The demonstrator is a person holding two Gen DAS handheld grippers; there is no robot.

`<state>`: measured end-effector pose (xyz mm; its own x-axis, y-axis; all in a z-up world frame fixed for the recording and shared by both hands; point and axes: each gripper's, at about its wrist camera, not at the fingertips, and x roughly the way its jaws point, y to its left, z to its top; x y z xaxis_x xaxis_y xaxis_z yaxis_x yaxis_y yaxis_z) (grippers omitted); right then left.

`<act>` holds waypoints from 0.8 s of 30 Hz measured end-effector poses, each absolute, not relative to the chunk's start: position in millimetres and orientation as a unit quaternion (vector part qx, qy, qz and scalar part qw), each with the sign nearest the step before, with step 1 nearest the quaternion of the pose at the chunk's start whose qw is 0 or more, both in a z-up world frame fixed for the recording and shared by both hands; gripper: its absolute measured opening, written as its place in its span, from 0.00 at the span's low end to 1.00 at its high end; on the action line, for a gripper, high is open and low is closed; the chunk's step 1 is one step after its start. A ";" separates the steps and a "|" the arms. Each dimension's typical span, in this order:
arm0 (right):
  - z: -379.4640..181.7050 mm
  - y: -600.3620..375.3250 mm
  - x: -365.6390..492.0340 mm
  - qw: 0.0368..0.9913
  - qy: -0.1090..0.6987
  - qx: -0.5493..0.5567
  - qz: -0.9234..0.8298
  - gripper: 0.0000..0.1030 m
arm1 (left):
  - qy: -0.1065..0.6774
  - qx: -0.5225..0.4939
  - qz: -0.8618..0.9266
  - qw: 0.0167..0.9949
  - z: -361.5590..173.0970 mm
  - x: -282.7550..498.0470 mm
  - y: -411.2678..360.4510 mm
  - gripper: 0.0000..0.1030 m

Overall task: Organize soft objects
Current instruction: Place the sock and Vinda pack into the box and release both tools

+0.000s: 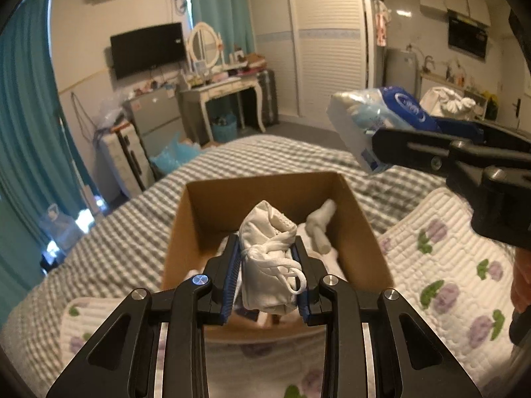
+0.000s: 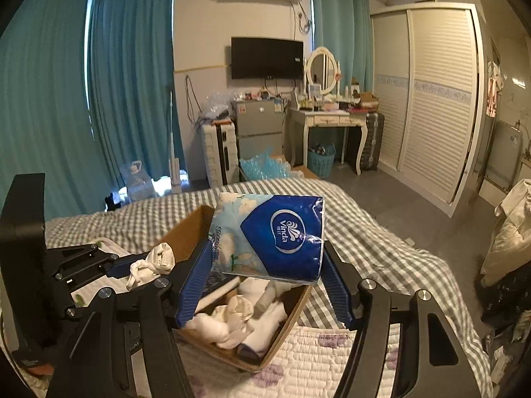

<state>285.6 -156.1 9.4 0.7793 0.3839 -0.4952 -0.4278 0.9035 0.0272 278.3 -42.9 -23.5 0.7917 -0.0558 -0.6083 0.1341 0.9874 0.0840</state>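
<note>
Left wrist, grip: my left gripper (image 1: 268,263) is clamped on a white cloth bundle (image 1: 270,255), crumpled, drawstring loop hanging at 5 o'clock.
Left wrist, location: I see the bundle above the cardboard box (image 1: 360,229), which sits on the checked bed (image 1: 132,219); white socks (image 1: 320,224) lie inside.
Right wrist, grip: my right gripper (image 2: 268,272) pinches a tissue pack (image 2: 270,235), blue-and-floral wrapper, tilted.
Right wrist, location: the pack is over the box (image 2: 285,335); the left gripper (image 2: 146,265) is at 9 o'clock.

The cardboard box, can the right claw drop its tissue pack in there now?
Probably yes. The right claw grips the tissue pack above the cardboard box, whose top is open. The left claw with the white cloth bundle hangs over one side, so space looks tight.
</note>
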 end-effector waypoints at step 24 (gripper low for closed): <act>-23.9 -153.9 339.3 0.931 0.303 0.008 0.203 0.79 | 0.312 0.027 -0.021 0.949 -31.4 285.0 -35.4 0.82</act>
<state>339.3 -153.9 -23.9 0.7344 0.3828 -0.5605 -0.3726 0.9176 0.1385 285.0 -35.4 -31.4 0.8041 -0.0237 -0.5940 0.0576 0.9976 0.0382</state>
